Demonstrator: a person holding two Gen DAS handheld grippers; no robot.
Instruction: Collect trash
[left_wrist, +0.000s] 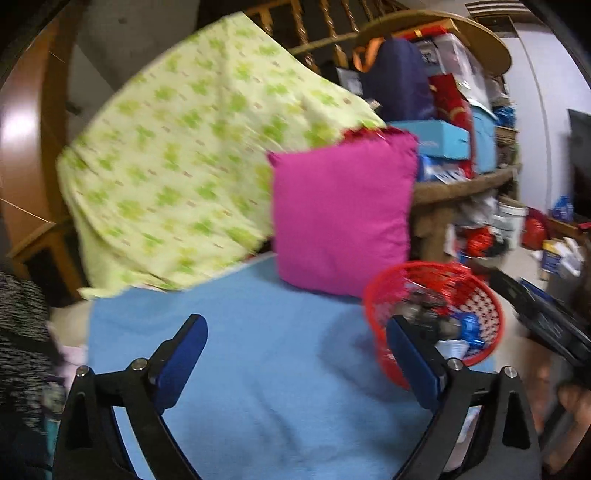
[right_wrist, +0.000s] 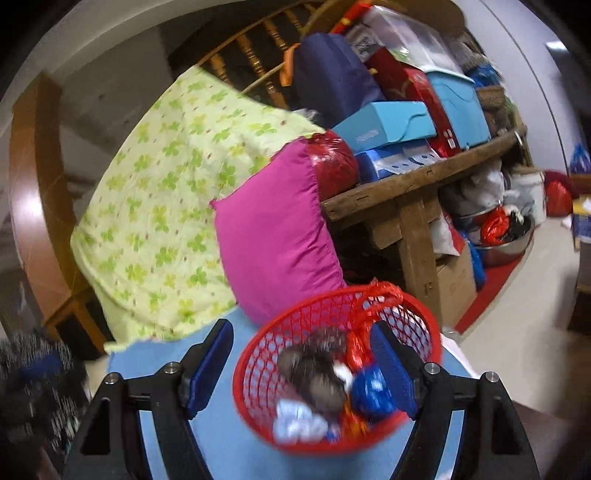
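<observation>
The right gripper (right_wrist: 301, 363) is hanging open and empty over the red basket (right_wrist: 258, 373); the left gripper (left_wrist: 295, 354) is gaping above the blue mat (left_wrist: 258, 369). The wrappers (right_wrist: 369, 393) inside are looking light and crinkly, so the stiff rim is seeming the best hold. Behind, the pink cushion (right_wrist: 273, 236) is leaning.

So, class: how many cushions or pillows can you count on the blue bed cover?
2. The pink cushion stands upright behind the red basket. The green-patterned pillow leans beside it on the left, touching it. Others may be hidden behind them.
</observation>
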